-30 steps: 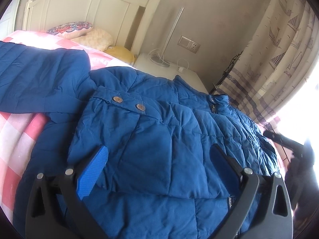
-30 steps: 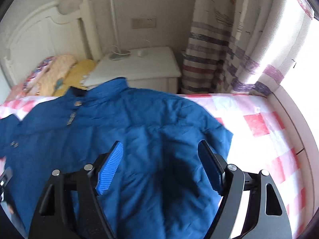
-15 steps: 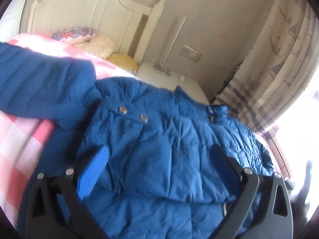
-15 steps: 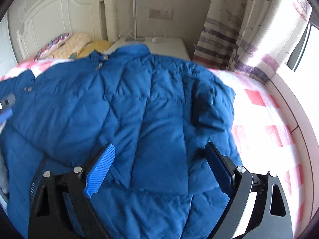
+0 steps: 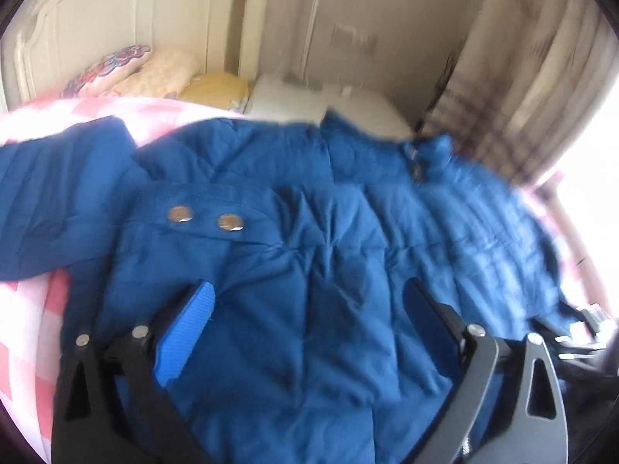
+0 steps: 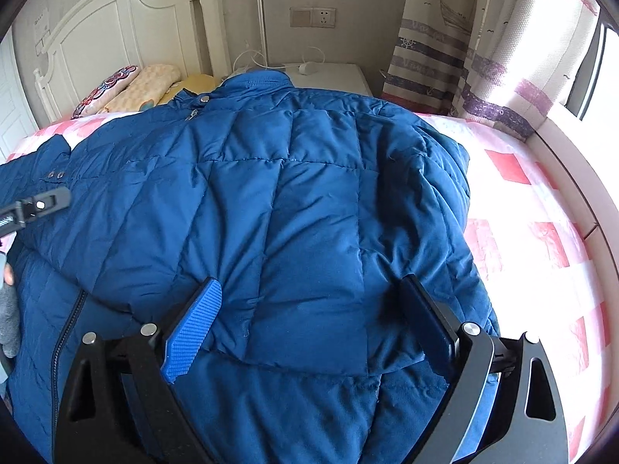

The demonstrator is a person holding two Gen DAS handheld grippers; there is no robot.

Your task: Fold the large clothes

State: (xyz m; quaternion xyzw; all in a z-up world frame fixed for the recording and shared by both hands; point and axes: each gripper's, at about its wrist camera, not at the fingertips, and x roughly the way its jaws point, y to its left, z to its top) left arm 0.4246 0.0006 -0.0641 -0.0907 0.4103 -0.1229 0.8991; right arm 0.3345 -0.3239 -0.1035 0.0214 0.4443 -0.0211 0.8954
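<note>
The blue padded jacket (image 6: 294, 201) lies spread across the bed (image 6: 541, 232), collar toward the headboard, with one sleeve folded over the body and its cuff edge just ahead of the right claw (image 6: 309, 328).

Risks from this position:
- The padded fill is springy. A folded panel released without being pressed flat is likely to lift or creep back open.
- The shell fabric looks smooth. A shallow pinch may catch only the top layer, so that the layer beneath stays behind and the fold skews.
- The other sleeve (image 5: 58, 201) extends sideways over the checked cover; if it is left out, the finished fold would be uneven.

Claw state:
- Right claw: jaws wide apart, having just been opening. The folded sleeve lies below and between them; no pad presses on it.
- Left claw (image 5: 309, 328): jaws wide apart above the jacket near the two snap buttons (image 5: 205, 218). This view is motion-blurred, so light contact with the fabric cannot be ruled out, but nothing appears gripped.
</note>
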